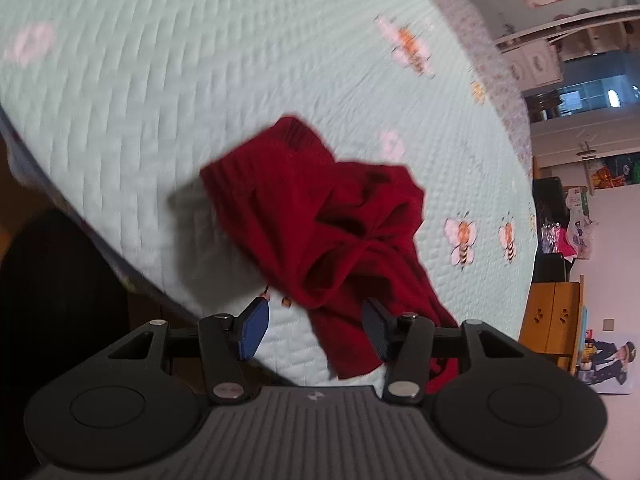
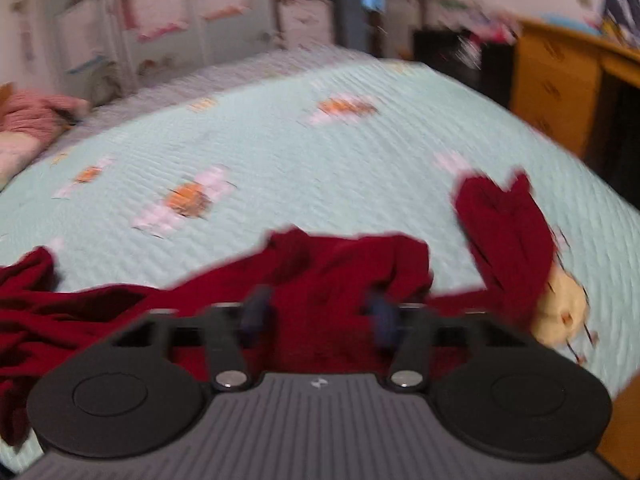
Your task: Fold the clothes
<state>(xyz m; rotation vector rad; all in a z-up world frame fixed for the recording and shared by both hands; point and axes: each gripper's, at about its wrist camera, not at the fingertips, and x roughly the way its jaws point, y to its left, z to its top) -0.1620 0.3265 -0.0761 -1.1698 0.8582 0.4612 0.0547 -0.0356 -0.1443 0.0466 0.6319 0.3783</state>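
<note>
A dark red garment (image 1: 320, 216) lies crumpled on a pale green quilt (image 1: 160, 80) printed with bees. My left gripper (image 1: 316, 328) is open, its jaws wide apart just above the garment's near edge, holding nothing. In the right wrist view the same red garment (image 2: 328, 272) spreads across the quilt (image 2: 320, 152), with a sleeve (image 2: 504, 240) sticking up at the right next to a cream patch (image 2: 560, 304). My right gripper (image 2: 320, 316) is open over the garment's middle. The view is blurred by motion.
The bed edge (image 1: 100, 248) runs at the lower left in the left wrist view. A wooden cabinet (image 2: 560, 92) stands right of the bed. A pink item (image 2: 36, 120) lies at the far left. White shelves (image 2: 160, 20) stand behind the bed.
</note>
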